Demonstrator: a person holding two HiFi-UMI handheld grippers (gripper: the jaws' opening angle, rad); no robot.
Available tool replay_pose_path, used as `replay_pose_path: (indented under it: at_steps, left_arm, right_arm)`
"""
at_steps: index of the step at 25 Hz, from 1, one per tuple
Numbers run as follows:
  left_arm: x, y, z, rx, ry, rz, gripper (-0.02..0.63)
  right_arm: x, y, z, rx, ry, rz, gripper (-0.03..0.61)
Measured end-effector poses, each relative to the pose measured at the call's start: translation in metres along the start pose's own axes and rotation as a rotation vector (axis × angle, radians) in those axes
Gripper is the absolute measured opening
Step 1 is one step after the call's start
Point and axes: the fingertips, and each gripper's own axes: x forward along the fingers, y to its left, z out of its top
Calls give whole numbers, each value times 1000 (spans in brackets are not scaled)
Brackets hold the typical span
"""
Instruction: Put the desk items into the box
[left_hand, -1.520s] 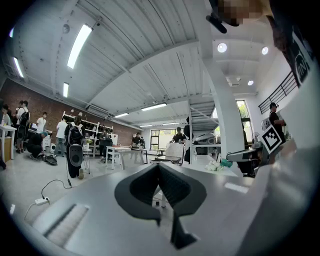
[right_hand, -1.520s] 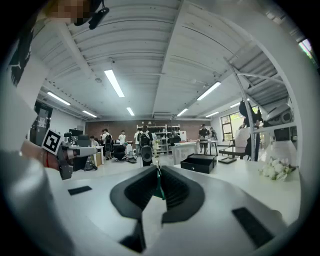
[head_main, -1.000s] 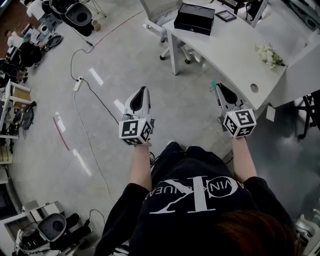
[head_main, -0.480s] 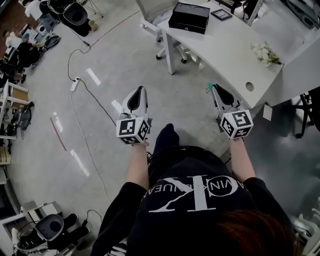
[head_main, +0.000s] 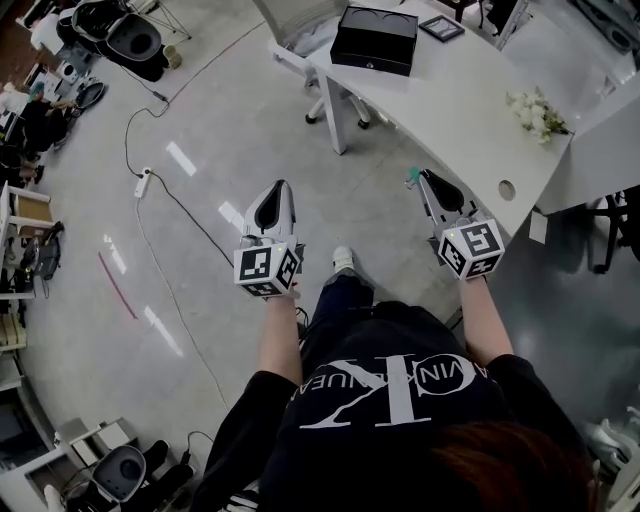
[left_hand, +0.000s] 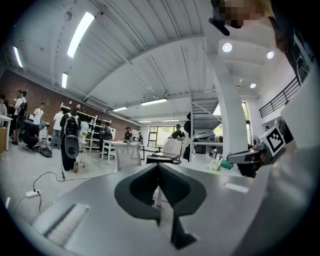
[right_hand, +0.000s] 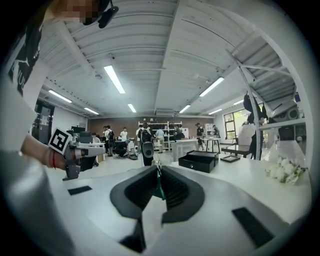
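An open black box (head_main: 374, 40) sits at the far end of the white desk (head_main: 450, 115); the right gripper view shows it too (right_hand: 199, 161). A small framed picture (head_main: 445, 28) lies to the right of the box, and a bunch of white flowers (head_main: 535, 112) lies nearer the desk's right edge. My right gripper (head_main: 424, 179) hovers in front of the desk's near edge, shut on a small teal item (right_hand: 159, 183) whose tip pokes out of the jaws. My left gripper (head_main: 279, 187) is over the floor with its jaws closed together and nothing between them.
A white chair (head_main: 290, 35) stands left of the desk. A cable and power strip (head_main: 141, 181) trail across the grey floor on the left. Equipment and shelves (head_main: 25, 230) crowd the left edge. People stand in the far background (right_hand: 145, 135).
The person has stepped closer to the desk, and one foot now shows between the grippers. Both grippers stay shut and level, the right still on the teal item.
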Motion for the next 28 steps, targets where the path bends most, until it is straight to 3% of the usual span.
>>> replay_pose_path:
  at_steps: [17, 28]
  left_arm:
    - [125, 80, 1, -16, 28, -35, 11]
    - [176, 100, -7, -39, 52, -104, 11]
  right_arm:
    - [131, -55, 3, 44, 44, -38, 34]
    - [170, -76, 2, 74, 54, -107, 34]
